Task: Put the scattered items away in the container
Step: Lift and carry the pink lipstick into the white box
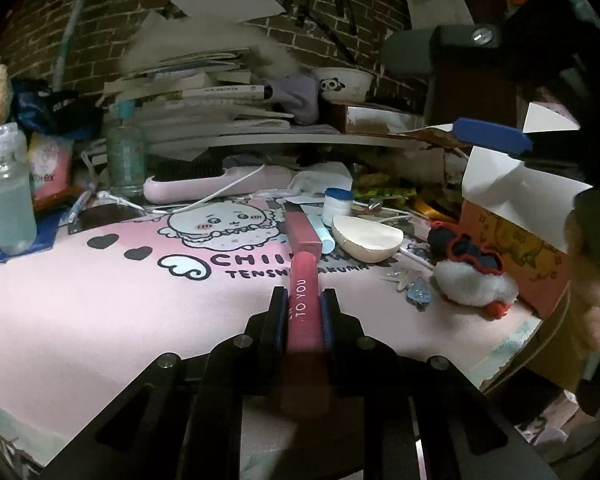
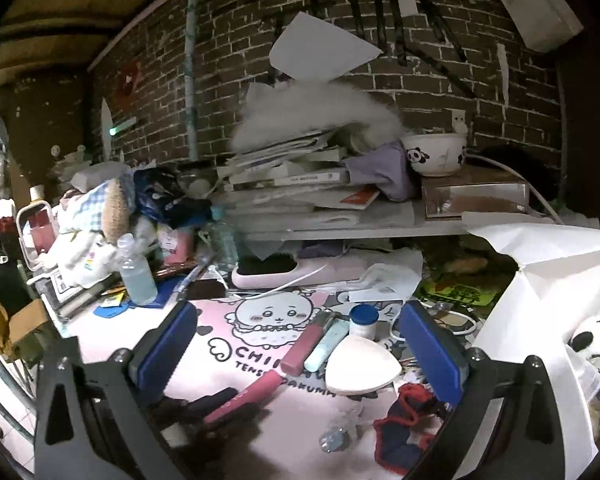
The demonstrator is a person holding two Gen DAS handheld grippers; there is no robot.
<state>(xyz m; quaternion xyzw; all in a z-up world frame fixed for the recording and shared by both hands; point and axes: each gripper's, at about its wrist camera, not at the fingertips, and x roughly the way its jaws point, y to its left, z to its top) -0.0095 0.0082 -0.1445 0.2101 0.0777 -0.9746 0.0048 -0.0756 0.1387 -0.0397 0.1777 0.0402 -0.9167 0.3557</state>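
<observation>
My left gripper [image 1: 303,300] is shut on a pink tube [image 1: 305,280] printed "TO YOU", held low over the pink cartoon desk mat [image 1: 100,300]. In the right wrist view the same pink tube [image 2: 244,398] shows between the left gripper's black fingers [image 2: 216,400]. My right gripper [image 2: 298,336] is open above the mat with nothing between its blue pads [image 2: 168,356]. Ahead lie a mauve lip-gloss box [image 1: 303,236], a light blue tube [image 1: 325,238], a blue-lidded jar [image 1: 338,204], a cream pad [image 1: 368,238] and a white, red and black plush [image 1: 472,276]. An orange box [image 1: 512,248] with white flaps stands at the right.
Behind the mat are a clear bottle [image 1: 10,200], a pink hairbrush [image 1: 216,184] with a white cable, and a shelf of stacked books [image 1: 204,96] with a panda bowl [image 1: 346,82]. A clear hair clip [image 1: 416,288] lies by the plush. A hand [image 1: 588,280] is at the right edge.
</observation>
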